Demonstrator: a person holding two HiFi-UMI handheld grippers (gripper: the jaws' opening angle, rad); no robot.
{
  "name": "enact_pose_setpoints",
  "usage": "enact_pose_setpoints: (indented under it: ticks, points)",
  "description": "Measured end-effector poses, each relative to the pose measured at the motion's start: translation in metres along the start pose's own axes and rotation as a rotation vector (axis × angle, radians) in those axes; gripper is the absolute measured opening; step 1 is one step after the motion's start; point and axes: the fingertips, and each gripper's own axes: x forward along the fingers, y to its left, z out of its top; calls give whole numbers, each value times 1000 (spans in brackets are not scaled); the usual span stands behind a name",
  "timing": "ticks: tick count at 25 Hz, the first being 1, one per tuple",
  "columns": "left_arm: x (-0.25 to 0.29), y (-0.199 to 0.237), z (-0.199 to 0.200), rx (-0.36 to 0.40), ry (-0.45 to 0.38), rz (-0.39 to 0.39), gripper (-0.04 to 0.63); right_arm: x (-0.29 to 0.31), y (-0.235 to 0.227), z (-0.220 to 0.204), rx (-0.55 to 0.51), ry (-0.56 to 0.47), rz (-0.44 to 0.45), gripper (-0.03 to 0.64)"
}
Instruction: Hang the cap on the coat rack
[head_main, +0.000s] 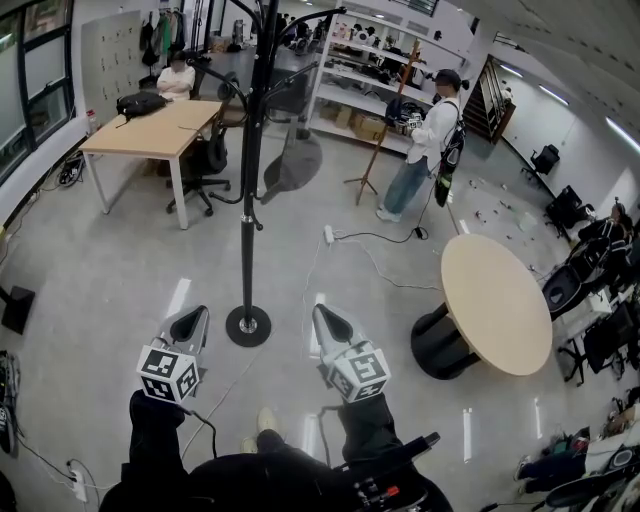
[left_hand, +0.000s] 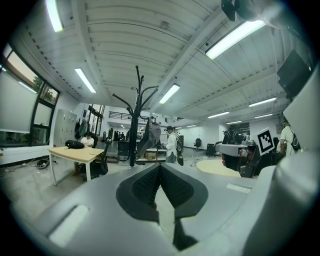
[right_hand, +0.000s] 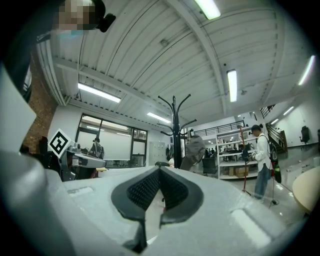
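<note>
The grey fabric cap (head_main: 290, 150) hangs on a right-side arm of the tall black metal coat rack (head_main: 249, 230), beyond both grippers. The left gripper (head_main: 192, 320) and right gripper (head_main: 322, 320) have their jaws pressed together, holding nothing. The cap looks loosely draped, so a knock to the rack could shake it off.

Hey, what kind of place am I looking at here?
Probably an open-plan office or lab workspace: a desk with an office chair, stocked shelves along the back, and a round table.
</note>
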Motion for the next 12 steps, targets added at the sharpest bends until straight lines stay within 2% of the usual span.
enact_pose_setpoints:
  ticks: [12]
  points:
    - [2,2,8,2,-15,10,2,2,-4,8,-5,-14,3,2]
